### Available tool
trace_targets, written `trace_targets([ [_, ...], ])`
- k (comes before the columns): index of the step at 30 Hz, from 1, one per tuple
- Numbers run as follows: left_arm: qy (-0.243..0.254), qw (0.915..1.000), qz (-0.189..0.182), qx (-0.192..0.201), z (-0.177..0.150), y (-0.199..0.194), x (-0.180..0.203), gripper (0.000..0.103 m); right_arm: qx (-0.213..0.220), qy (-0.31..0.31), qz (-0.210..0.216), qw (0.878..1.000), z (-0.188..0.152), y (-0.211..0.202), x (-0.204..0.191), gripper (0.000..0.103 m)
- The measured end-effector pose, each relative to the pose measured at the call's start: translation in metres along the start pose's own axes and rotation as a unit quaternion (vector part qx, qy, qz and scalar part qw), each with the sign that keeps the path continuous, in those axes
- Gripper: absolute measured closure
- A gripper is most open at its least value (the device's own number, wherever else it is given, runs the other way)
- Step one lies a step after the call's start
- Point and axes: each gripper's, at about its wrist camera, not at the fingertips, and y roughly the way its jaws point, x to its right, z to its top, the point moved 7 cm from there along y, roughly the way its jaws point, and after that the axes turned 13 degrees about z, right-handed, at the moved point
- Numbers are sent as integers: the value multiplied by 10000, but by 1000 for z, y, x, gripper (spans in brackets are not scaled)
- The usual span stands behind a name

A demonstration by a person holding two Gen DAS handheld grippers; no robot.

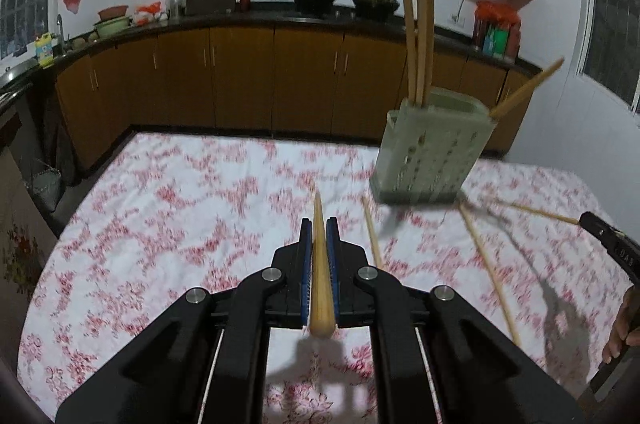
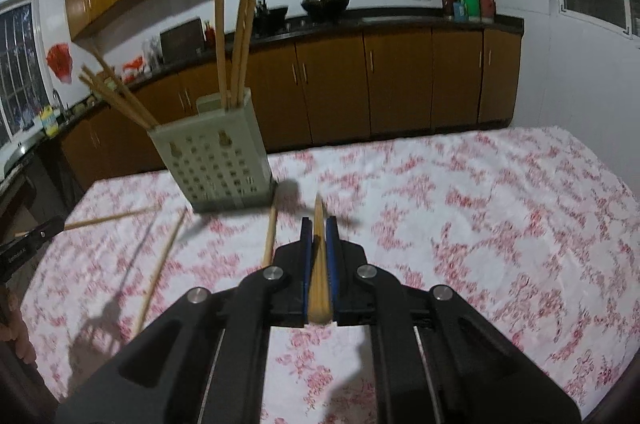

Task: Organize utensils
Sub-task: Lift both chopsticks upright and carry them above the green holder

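While both views are smeared by motion blur, each shows a gripper clenched on one chopstick. The left gripper (image 1: 319,230) has its blue-padded jaws pressed against the sides of a pale wooden chopstick (image 1: 320,276); the stick runs lengthwise between them, its thick rounded end toward the camera and its narrow tip poking out past the jaws. The right gripper (image 2: 319,230) grasps a second chopstick (image 2: 319,276) in the same way, with the butt end near the camera and the tip forward.

Both held sticks are above the desk (image 1: 160,224), which is covered by a white cloth with a red flower print. On it stands a pale green utensil holder (image 2: 218,163), a box with rows of small square holes in its wall. Several more chopsticks (image 2: 234,47) stand upright in it, and others lean out over one corner (image 2: 116,95). In the left view the same holder (image 1: 432,151) is to the right of the held stick.

Loose chopsticks lie on the cloth near the holder's base: one just beside the right gripper (image 2: 270,236), a longer one further left (image 2: 160,264), and another toward the desk edge (image 2: 108,218). They are all plain light wood, tapered and unmarked.

At the left view's right edge, a hand (image 1: 622,328) is partly visible.
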Motion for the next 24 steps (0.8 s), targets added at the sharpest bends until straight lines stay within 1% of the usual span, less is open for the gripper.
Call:
trace_targets([
  [3,-142,9997,-45,193,14,-10,-4,95,197,5,44,9998,11,-8,-2,94],
  [7,-257,9990,-89,356,25,-19,-7,95,346,-16,75,9994,21,-15,-5,94],
  [17,-335,9981,-116,494,36,-25,-8,95,576,-116,140,9982,38,-26,-13,95],
  [21,-346,9978,-151,551,44,-28,-5,95,730,-209,173,9970,54,-33,-20,95],
  [24,-350,9968,-228,675,55,-35,0,95,927,-232,329,9949,73,-43,-28,95],
])
